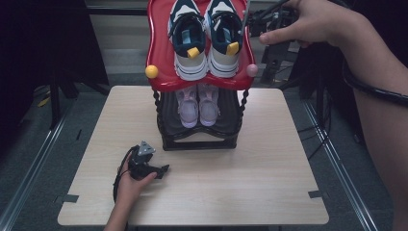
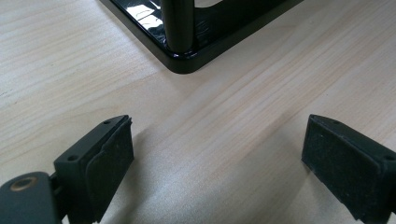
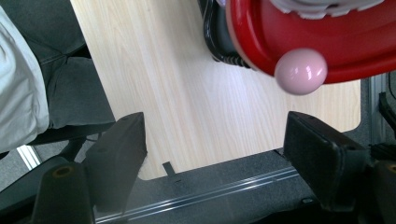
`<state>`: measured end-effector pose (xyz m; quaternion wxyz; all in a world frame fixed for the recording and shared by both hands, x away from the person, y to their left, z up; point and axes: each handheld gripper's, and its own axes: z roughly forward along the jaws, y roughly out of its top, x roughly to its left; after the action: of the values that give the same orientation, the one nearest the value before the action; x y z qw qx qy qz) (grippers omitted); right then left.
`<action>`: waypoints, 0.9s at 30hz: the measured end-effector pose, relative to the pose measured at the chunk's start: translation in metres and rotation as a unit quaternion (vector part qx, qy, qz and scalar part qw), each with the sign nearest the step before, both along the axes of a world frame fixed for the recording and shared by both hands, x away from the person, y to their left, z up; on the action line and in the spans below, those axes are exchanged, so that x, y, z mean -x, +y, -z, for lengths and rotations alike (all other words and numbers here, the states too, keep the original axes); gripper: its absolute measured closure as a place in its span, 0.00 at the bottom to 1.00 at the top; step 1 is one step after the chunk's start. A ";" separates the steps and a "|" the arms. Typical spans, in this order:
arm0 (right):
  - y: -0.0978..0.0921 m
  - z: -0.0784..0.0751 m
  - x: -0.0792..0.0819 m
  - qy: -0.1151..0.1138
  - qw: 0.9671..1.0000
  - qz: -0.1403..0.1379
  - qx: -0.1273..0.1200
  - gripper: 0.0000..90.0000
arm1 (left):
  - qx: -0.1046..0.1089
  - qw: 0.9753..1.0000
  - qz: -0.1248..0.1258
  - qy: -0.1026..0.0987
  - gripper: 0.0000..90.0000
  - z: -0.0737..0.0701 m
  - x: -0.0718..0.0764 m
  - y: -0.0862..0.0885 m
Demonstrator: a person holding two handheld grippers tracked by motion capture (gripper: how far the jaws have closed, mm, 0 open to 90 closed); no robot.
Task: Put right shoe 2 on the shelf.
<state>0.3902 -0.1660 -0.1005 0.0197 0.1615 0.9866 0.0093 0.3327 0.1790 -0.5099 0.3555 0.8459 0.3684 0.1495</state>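
Two claws are in play, and neither holds anything. Nearest the person, the left claw (image 1: 162, 169) rests low on the counter (image 1: 250, 168), jaws spread wide with only bare wood between them in the left gripper view; just ahead stands the black base of the shoe rack (image 2: 187, 58), near but untouched. On the rack's lower black shelf (image 1: 168, 115) sits a pair of pale pink shoes (image 1: 198, 106), side by side, toes toward the person. Above it, the red top shelf (image 1: 159, 53) carries a pair of navy and white sneakers (image 1: 207, 41), also side by side. Farthest off, the right hand (image 1: 308, 21) is raised beside the red shelf's right edge; the right claw (image 3: 215, 154) looks down past the pink knob (image 3: 301, 71) at that shelf's corner, jaws wide apart and empty. Both shelves look filled and no shoe lies on the counter, so loading seems done, or unloading not yet begun; I cannot tell which.
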 end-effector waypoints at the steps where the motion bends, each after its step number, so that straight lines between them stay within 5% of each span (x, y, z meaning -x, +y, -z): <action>1: -0.001 0.001 0.001 0.000 1.000 -0.001 0.002 0.24 | 0.003 1.000 -0.001 0.002 0.09 0.000 0.000 0.000; 27: -0.034 0.032 0.027 0.010 1.000 0.006 -0.001 0.24 | 0.001 1.000 -0.003 0.001 0.09 0.000 0.002 0.001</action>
<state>0.3630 -0.2001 -0.1329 0.0096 0.1680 0.9857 0.0083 0.3312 0.1797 -0.5098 0.3554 0.8447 0.3712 0.1494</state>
